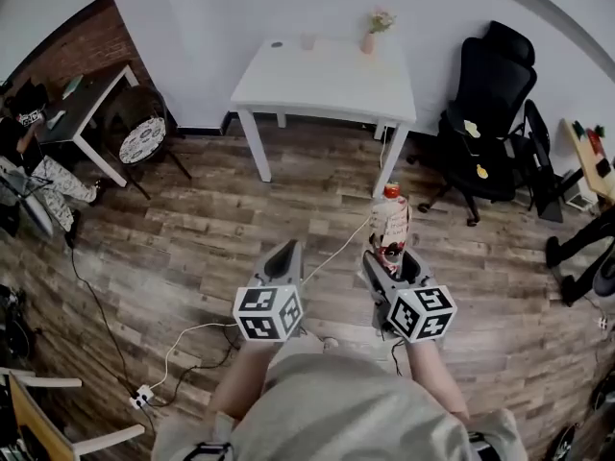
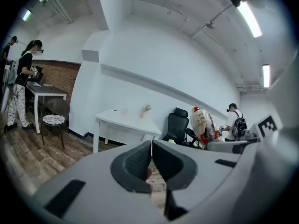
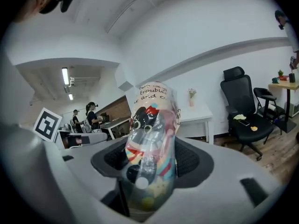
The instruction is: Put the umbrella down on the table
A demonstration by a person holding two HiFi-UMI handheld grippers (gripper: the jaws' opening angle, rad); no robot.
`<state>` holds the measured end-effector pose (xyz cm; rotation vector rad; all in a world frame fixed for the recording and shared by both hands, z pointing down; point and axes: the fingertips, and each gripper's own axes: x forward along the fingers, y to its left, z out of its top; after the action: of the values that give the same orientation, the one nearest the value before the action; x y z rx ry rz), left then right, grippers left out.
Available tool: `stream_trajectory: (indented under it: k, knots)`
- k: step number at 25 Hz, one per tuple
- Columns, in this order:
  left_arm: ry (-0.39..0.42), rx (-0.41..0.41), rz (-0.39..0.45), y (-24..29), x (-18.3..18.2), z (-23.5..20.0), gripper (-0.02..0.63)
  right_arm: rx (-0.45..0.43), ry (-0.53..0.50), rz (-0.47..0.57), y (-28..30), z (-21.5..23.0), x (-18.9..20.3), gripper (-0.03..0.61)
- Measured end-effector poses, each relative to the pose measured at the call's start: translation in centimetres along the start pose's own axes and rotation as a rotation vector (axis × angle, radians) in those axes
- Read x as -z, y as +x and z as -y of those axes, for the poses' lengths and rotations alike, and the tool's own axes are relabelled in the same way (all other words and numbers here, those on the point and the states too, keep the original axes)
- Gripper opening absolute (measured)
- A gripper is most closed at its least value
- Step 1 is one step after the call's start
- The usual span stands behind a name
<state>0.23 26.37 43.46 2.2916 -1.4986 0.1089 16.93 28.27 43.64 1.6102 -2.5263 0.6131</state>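
Note:
A folded umbrella (image 1: 390, 221) in a clear printed sleeve with a red cap stands upright between the jaws of my right gripper (image 1: 394, 257), which is shut on it. In the right gripper view the umbrella (image 3: 152, 157) fills the middle, pressed between the dark pads (image 3: 189, 160). My left gripper (image 1: 285, 257) hangs beside it to the left, shut with nothing in it; in the left gripper view its pads (image 2: 140, 164) meet and the umbrella (image 2: 202, 124) shows at the right. The white table (image 1: 327, 80) stands ahead against the wall, some way beyond both grippers.
A small vase with flowers (image 1: 375, 29) and two small items sit on the white table. A black office chair (image 1: 490, 113) stands to its right. A white cable (image 1: 336, 253) crosses the wooden floor. A desk, a round chair (image 1: 142, 137) and people are at the left.

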Motion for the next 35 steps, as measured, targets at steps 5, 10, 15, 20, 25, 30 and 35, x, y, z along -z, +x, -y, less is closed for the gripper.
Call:
stream_trajectory:
  k: [5, 10, 15, 20, 25, 30, 35]
  knots:
    - [0.010, -0.001, 0.013, -2.8, 1.1, 1.3, 0.012, -0.024, 0.002, 0.018, -2.2, -1.5, 0.7, 0.278]
    - [0.007, -0.027, 0.023, -4.8, 1.7, 1.1, 0.012, -0.049, 0.004, 0.037, -3.2, -2.7, 1.0, 0.278]
    - [0.014, -0.036, 0.034, -5.5, 1.6, 1.6, 0.012, -0.064, 0.025, 0.057, -3.8, -2.8, 0.7, 0.278]
    - [0.015, -0.038, 0.041, -5.7, 1.6, 2.1, 0.012, -0.069, 0.037, 0.064, -3.9, -2.5, 0.5, 0.278]
    - [0.005, -0.043, 0.029, -5.3, 1.8, 1.5, 0.012, -0.076, 0.041, 0.061, -3.5, -2.5, 0.2, 0.278]
    - [-0.017, -0.044, 0.031, -4.0, 1.5, 1.0, 0.012, -0.085, 0.048, 0.050, -2.3, -2.2, 0.0, 0.278]
    - [-0.026, -0.039, 0.028, -2.1, 1.2, -0.1, 0.012, -0.085, 0.052, 0.039, -0.6, -1.7, -0.3, 0.278]
